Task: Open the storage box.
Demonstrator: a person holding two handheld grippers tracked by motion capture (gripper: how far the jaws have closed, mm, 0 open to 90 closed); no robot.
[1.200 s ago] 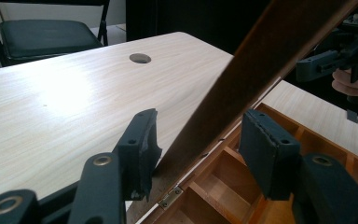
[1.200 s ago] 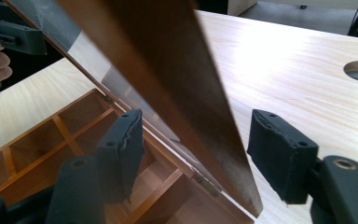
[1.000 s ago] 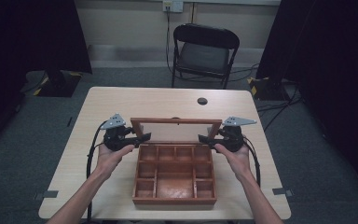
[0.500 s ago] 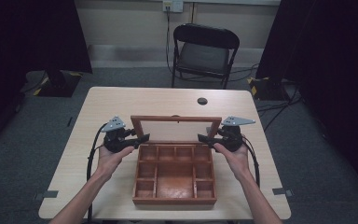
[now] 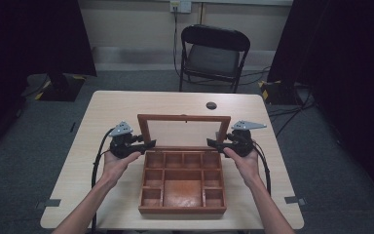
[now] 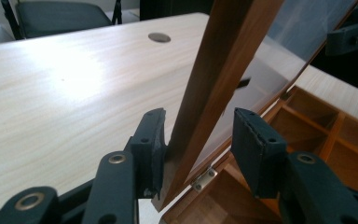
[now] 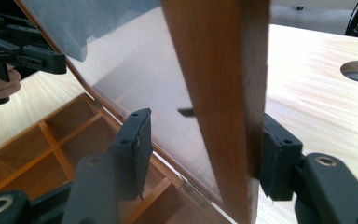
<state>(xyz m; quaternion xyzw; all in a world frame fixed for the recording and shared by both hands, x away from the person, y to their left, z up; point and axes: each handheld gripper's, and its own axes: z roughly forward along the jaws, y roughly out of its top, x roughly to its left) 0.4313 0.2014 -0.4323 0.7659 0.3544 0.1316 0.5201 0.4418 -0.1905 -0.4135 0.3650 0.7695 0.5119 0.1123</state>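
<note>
**Glass-Lidded Wooden Box Held Open Between Two Grippers**

At the centre of a pale wood-grain table, a reddish-brown wooden box is seen with its framed lid raised nearly upright on the far, hinged edge. The left gripper is placed at the lid's left stile and the right gripper at its right stile.

In the left gripper view, the stile stands between the black jaws, which have just been closing; one pad is pressed against the wood, while a gap is left between the other pad and the pane, so the lid is not clamped. In the right gripper view, one pad is set against the outer face of the stile, though the contact is partly masked by the wood; the other pad stands clear of the pane, so those jaws too are parted.

The lid's pane is clear and glossy, with pale reflections across it. A small metal hinge is visible at the lid's foot. The box interior is divided by thin wooden partitions into square and oblong compartments. A round dark grommet is set into the tabletop beyond the lid, and a black folding chair stands behind the table. The person's forearms are cut off by the lower frame edge.
</note>
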